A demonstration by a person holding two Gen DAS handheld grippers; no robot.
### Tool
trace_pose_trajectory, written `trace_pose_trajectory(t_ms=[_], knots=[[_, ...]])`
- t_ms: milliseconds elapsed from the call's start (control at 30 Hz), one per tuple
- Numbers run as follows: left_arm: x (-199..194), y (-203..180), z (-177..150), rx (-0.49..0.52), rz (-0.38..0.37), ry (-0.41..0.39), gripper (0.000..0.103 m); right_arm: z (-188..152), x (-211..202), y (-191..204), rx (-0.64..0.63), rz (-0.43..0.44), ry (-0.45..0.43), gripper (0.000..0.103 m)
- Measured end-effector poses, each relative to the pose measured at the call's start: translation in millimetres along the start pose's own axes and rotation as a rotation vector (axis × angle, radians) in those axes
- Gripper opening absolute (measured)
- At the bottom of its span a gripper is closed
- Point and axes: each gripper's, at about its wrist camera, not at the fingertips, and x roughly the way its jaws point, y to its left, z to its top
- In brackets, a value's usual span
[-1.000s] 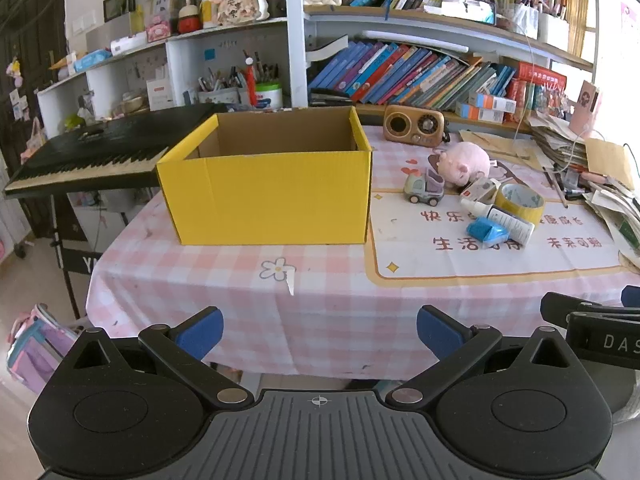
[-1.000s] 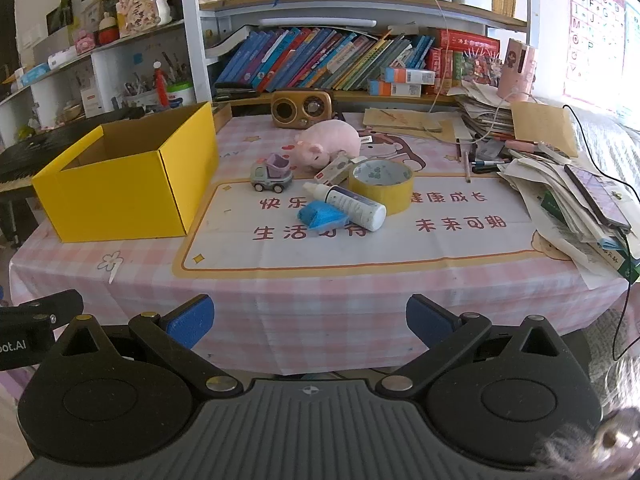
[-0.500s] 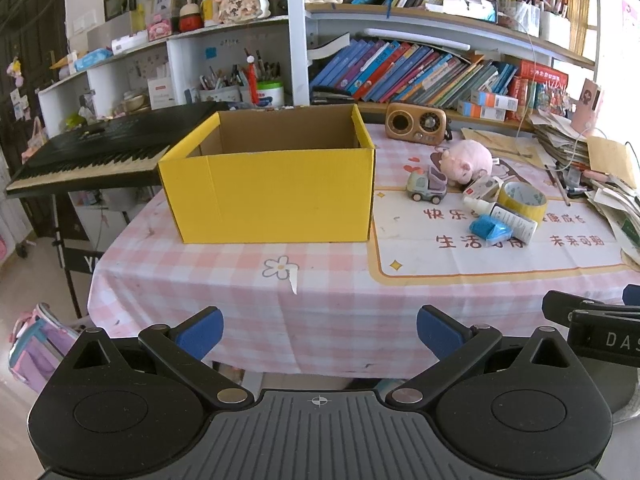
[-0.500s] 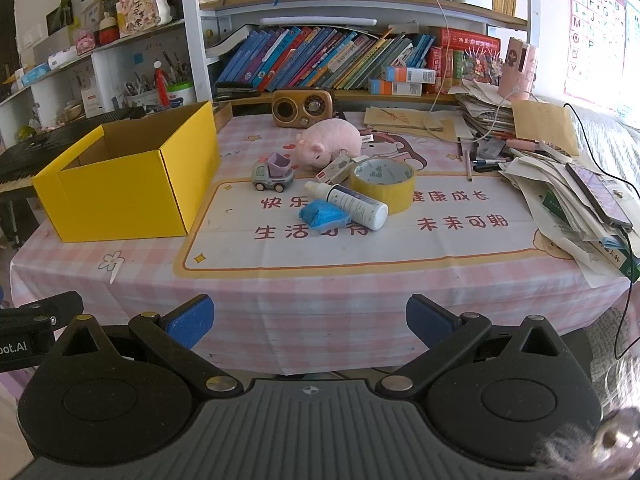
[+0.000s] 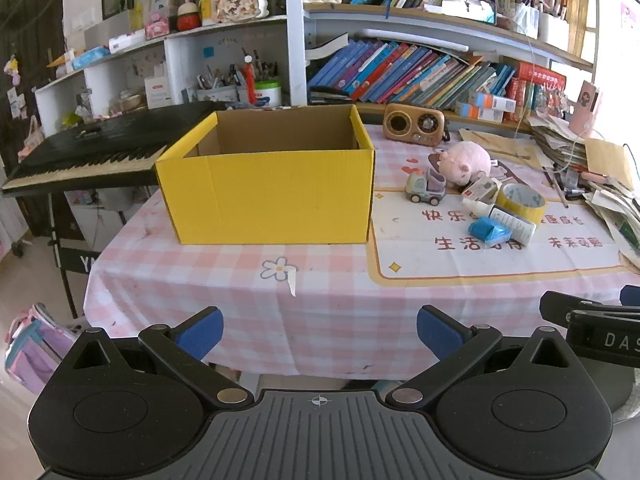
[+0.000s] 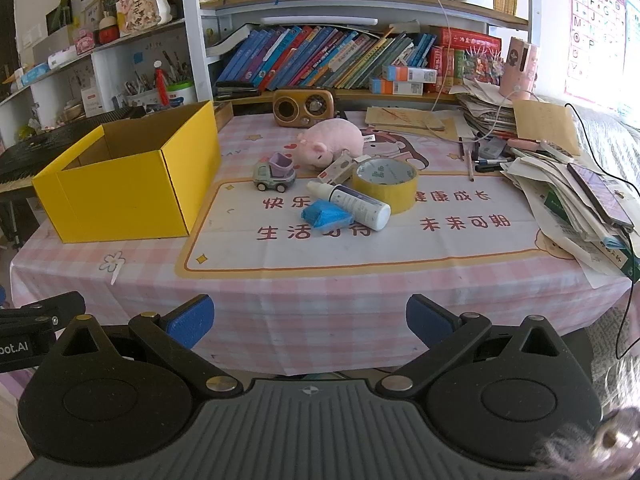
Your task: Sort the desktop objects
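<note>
Table (image 6: 320,292) nearer; toys (image 6: 328,144) beyond right hand-held gripper (image 6: 310,322).

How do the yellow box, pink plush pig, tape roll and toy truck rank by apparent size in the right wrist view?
Largest to smallest:
1. yellow box
2. pink plush pig and tape roll, too alike to rank
3. toy truck

Open yellow box (image 6: 124,196) stands left of clustered toy truck (image 6: 275,172), plush pig (image 6: 330,142), tape roll (image 6: 385,184), bottle (image 6: 352,205)

"生活" on table mat (image 6: 400,240)
</note>
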Motion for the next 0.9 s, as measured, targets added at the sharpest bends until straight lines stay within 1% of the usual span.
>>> trace_pose_trajectory(t_ms=[900], knots=[[1.4, -0.6, 2.7, 0.004, -0.005, 0.001, 0.103, 1.2, 0.2, 1.9, 0.001, 0.000, 0.001, 0.103]])
